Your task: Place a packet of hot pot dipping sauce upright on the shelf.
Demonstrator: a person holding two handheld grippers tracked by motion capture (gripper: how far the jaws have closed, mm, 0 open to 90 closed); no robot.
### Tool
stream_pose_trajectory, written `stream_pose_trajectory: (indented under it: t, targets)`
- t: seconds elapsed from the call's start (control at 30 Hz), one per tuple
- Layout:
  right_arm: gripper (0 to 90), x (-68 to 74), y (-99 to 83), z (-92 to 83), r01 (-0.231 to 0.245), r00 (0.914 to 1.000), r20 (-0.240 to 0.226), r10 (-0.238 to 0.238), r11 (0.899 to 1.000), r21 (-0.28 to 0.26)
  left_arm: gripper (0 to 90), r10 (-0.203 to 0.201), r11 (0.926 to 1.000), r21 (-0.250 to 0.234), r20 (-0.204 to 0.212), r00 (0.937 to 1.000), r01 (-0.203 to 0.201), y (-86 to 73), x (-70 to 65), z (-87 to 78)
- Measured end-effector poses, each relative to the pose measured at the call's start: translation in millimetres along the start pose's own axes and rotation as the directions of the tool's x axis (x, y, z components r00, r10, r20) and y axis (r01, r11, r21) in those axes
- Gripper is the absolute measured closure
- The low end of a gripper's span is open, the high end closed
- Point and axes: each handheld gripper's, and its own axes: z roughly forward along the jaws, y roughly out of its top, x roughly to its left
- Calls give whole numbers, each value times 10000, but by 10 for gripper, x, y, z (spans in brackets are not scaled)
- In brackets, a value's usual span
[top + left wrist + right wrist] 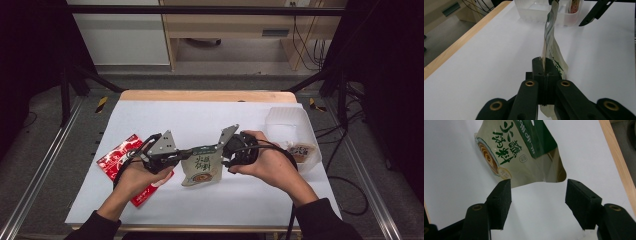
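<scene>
At frame centre, the left gripper (176, 154) is clamped on the top edge of a beige sauce pouch (201, 170) hanging above the white table (210, 120). Right of it, the right gripper (223, 150) stands apart, jaws empty.

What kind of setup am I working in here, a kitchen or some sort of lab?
Most likely a lab or data-collection workstation, not a kitchen. A white-covered table stands inside a black metal frame, loose cables hang by plain wooden furniture behind, and the items are staged: a sauce pouch, a red packet, a clear plastic bin.
</scene>
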Motion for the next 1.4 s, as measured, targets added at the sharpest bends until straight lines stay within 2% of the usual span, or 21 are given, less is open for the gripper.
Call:
stream_pose_trajectory:
  t: [0.47,0.73,0.97,1.23,1.4]
  targets:
    - [482,-88,159,133,281,9981,-551,-278,9996,48,900,108,9999,-58,127,9999,-107,16,-1,-22]
    - [583,-84,245,172,724,9924,-1014,-702,9972,177,900,121,9999,-108,214,9997,-118,22,-17,-16]
    - [661,-69,278,225,918,9866,-1387,-864,9952,331,900,148,9998,-122,273,9995,-145,21,-10,-22]
    - [747,-62,314,285,1183,9791,-1702,-1112,9924,324,900,122,9999,-104,329,9994,-118,19,-7,-20]
    - [833,-58,328,325,1237,9779,-1739,-1162,9918,326,900,70,9999,-126,373,9993,-65,7,-8,-6]
